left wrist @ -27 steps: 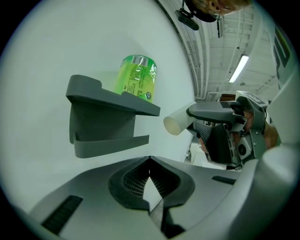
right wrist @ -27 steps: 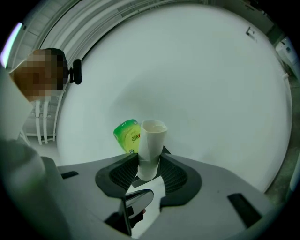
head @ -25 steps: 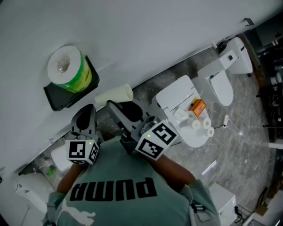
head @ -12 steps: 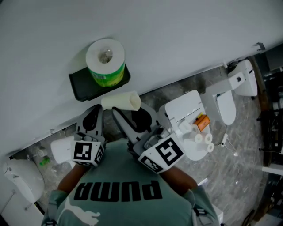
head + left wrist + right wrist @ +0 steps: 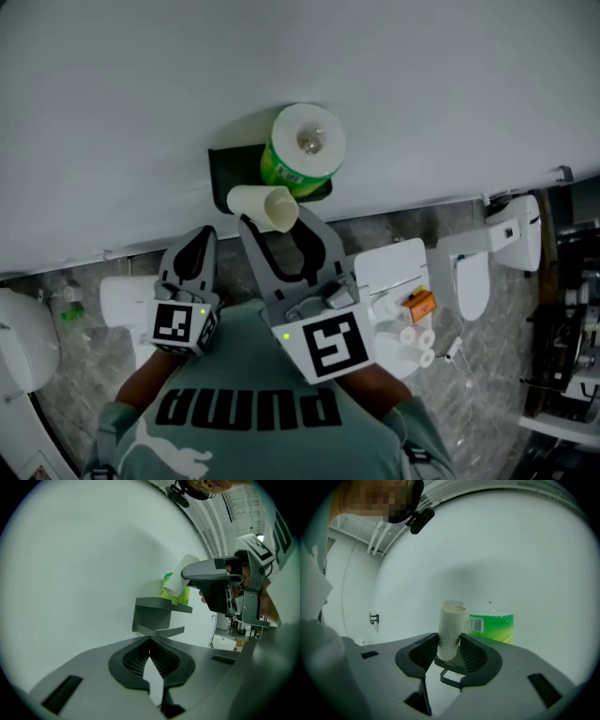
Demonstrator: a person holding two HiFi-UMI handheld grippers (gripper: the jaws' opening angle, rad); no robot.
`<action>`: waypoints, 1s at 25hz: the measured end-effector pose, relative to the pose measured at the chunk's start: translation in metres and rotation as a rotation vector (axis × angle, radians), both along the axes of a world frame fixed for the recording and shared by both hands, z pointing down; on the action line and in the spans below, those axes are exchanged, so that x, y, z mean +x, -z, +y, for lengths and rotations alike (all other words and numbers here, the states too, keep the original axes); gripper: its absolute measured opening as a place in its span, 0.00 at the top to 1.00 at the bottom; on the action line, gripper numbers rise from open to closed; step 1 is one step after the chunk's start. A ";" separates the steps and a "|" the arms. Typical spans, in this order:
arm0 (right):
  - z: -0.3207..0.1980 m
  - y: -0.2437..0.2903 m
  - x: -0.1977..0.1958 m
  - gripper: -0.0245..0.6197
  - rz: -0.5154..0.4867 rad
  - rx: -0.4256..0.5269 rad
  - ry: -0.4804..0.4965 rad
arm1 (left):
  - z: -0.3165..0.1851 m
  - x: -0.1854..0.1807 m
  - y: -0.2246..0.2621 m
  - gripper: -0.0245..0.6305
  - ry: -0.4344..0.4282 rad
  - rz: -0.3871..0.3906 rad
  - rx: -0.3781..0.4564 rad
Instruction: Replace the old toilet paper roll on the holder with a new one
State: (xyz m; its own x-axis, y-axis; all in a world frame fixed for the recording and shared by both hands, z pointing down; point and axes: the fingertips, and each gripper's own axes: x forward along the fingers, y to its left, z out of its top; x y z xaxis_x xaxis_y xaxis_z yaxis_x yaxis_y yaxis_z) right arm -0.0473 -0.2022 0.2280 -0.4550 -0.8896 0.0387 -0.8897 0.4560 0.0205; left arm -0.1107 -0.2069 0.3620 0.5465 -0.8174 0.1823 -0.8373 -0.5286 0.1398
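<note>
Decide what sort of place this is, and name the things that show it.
Probably a washroom or a toilet showroom: several white toilets stand on the marbled floor, and a wall-mounted paper holder carries a wrapped toilet paper roll.

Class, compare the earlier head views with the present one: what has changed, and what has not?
The right gripper has rolled and carried the cardboard tube toward the black shelf. Unchanged: its grip on the tube, the wrapped roll standing on the shelf, the left gripper shut and empty.
</note>
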 end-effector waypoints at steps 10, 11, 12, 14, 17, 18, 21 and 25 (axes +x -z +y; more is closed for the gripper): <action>-0.023 -0.012 -0.021 0.72 0.188 -0.032 -0.039 | -0.004 -0.030 0.007 0.96 0.069 0.016 0.019; -0.025 -0.014 -0.022 0.72 0.211 -0.042 -0.041 | -0.004 -0.031 0.007 0.96 0.067 0.019 0.024; -0.027 -0.017 -0.023 0.72 0.230 -0.053 -0.042 | -0.004 -0.031 0.007 0.96 0.061 0.023 0.031; -0.029 -0.020 -0.026 0.72 0.262 -0.068 -0.044 | -0.004 -0.032 0.005 0.96 0.053 0.029 0.041; -0.032 -0.022 -0.026 0.72 0.269 -0.080 -0.063 | -0.004 -0.034 0.005 0.96 0.053 0.034 0.042; -0.034 -0.022 -0.026 0.72 0.264 -0.083 -0.069 | -0.005 -0.034 0.005 0.96 0.052 0.036 0.042; -0.038 -0.022 -0.025 0.72 0.255 -0.084 -0.080 | -0.006 -0.035 0.003 0.96 0.053 0.033 0.034; -0.041 -0.022 -0.026 0.72 0.247 -0.085 -0.094 | -0.007 -0.034 0.003 0.96 0.041 0.028 0.039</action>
State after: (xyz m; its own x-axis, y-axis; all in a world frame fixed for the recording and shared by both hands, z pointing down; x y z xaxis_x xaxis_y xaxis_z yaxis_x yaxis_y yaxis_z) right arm -0.0734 -0.2436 0.2498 -0.3382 -0.9163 0.2143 -0.9009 0.3811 0.2077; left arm -0.1451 -0.2140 0.3593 0.5166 -0.8455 0.1349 -0.8545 -0.4992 0.1434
